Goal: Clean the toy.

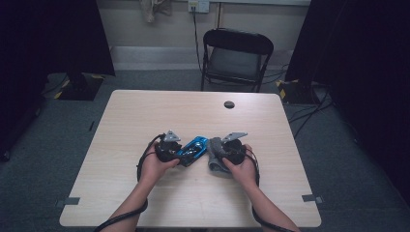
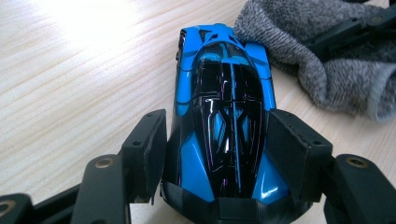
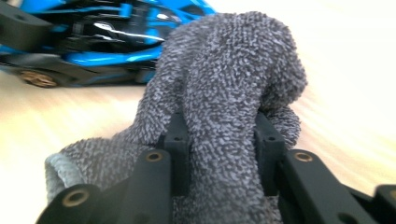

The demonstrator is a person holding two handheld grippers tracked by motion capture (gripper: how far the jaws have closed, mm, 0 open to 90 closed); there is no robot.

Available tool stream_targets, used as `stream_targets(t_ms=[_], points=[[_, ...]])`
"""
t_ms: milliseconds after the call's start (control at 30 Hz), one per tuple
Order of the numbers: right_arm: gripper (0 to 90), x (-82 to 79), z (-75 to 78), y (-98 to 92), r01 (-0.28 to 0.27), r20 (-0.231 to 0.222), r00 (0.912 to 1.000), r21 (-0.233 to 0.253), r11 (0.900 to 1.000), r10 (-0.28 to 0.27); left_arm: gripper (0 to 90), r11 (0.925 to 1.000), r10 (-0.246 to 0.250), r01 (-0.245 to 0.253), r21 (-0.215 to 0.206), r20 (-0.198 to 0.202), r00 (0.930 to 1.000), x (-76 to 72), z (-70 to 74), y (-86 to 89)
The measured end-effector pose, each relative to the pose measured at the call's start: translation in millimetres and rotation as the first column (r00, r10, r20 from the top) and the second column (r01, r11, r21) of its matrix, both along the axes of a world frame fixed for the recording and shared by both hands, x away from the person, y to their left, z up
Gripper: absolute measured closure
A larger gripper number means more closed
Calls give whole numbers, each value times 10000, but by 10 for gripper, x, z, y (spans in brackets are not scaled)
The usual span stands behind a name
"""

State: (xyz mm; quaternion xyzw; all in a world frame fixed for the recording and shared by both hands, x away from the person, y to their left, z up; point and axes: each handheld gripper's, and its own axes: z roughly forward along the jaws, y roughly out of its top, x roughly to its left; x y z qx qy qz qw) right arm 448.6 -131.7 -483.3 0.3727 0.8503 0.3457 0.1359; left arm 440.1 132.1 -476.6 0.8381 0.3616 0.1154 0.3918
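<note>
A blue and black toy car (image 1: 192, 150) lies on the wooden table (image 1: 145, 111), near its middle. My left gripper (image 2: 217, 144) is shut on the toy car (image 2: 224, 116), one jaw pressed on each side of its body. A grey cloth (image 1: 214, 157) lies just right of the car. My right gripper (image 3: 222, 140) is shut on a bunched fold of the grey cloth (image 3: 224, 93), which rises between its jaws. The toy car (image 3: 93, 46) sits just beyond the cloth in the right gripper view. The cloth (image 2: 327, 60) touches the car's far end in the left gripper view.
A black folding chair (image 1: 236, 58) stands behind the table's far edge. A small dark round hole (image 1: 229, 104) sits near the far edge of the table. Cables run on the grey floor at the right (image 1: 309, 111). Bare tabletop lies on all sides of the hands.
</note>
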Motion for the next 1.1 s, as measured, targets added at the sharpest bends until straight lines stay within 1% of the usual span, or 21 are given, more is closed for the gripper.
stream_targets(t_ms=[67,133,267,333,400,467,600,667,733,867,933,1033,1100], points=[[686,-26,10,69,-210,30,9998,-205,9996,210,391,10000,19,-19,63,-15,10000,-4,6,-8],[692,-50,9,125,-380,9,9993,-175,9991,380,391,10000,46,-46,84,-9,10000,-8,7,-8],[696,-103,6,230,-686,127,9975,-281,9972,690,391,9999,79,-79,109,48,10000,-17,9,-16],[698,-120,10,252,-802,113,9967,-237,9965,805,391,9997,58,-61,222,128,9999,-18,14,-17],[699,-146,10,290,-949,140,9954,-264,9951,953,391,9999,71,-72,157,72,9999,-20,12,-17],[702,-170,5,315,-1051,30,9945,-15,9945,1051,391,9998,59,-60,170,69,10000,-21,12,-15],[705,-235,6,383,-1428,-34,9897,39,9897,1428,391,9999,29,-30,120,108,9999,-22,6,-13],[705,-271,10,430,-1634,-136,9864,111,9865,1635,391,9999,42,-44,146,138,9999,-23,6,-12],[706,-310,14,483,-1855,-152,9825,61,9826,1856,391,9999,90,-92,126,178,9998,-28,5,-14],[705,-349,14,535,-1999,-184,9796,112,9798,2000,391,9998,107,-110,158,183,9998,-35,6,-15],[705,-354,14,540,-2015,-281,9790,231,9792,2021,391,9998,118,-122,173,233,9997,-36,5,-16],[705,-360,13,545,-2056,-289,9780,288,9782,2065,392,9998,151,-154,133,211,9997,-39,4,-18],[706,-368,12,552,-2164,-308,9756,322,9758,2174,392,9997,154,-158,160,237,9996,-39,5,-16]])
